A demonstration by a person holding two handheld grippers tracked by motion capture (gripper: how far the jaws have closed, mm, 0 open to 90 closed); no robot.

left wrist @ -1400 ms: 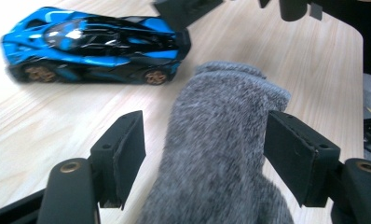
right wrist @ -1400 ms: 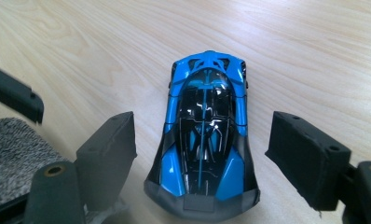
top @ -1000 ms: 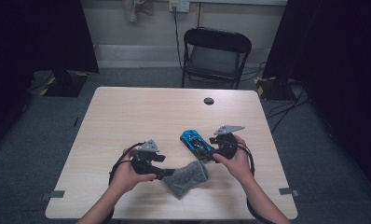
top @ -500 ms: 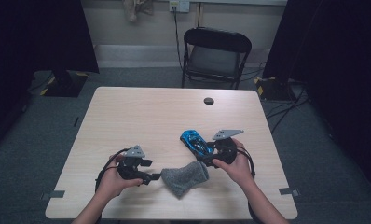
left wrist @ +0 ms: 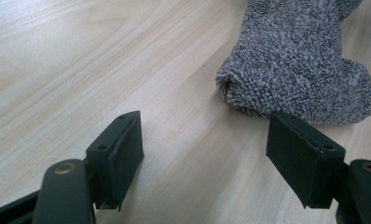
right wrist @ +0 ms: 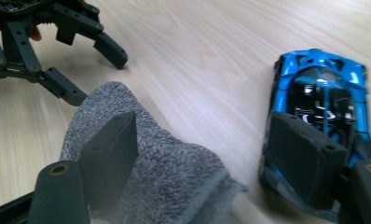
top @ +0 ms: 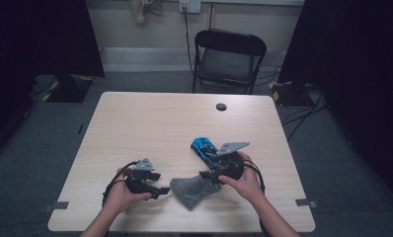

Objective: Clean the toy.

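The left tool [top: 161, 186], open and empty, has dropped toward the lower left of the frame beside the grey sock [top: 193, 190], while the open right tool [top: 208, 176] hovers over it, so a two-sided grab looks imminent.

There are two grippers: the left gripper [top: 161, 188] and the right gripper [top: 206, 175]. Between them lies one grey sock [top: 192, 191]. Just beside the right gripper sits one blue toy car [top: 205, 149]. Far from both grippers there is one small black round thing [top: 221, 106] on the one table [top: 150, 123]. One black chair [top: 227, 58] stands past it.
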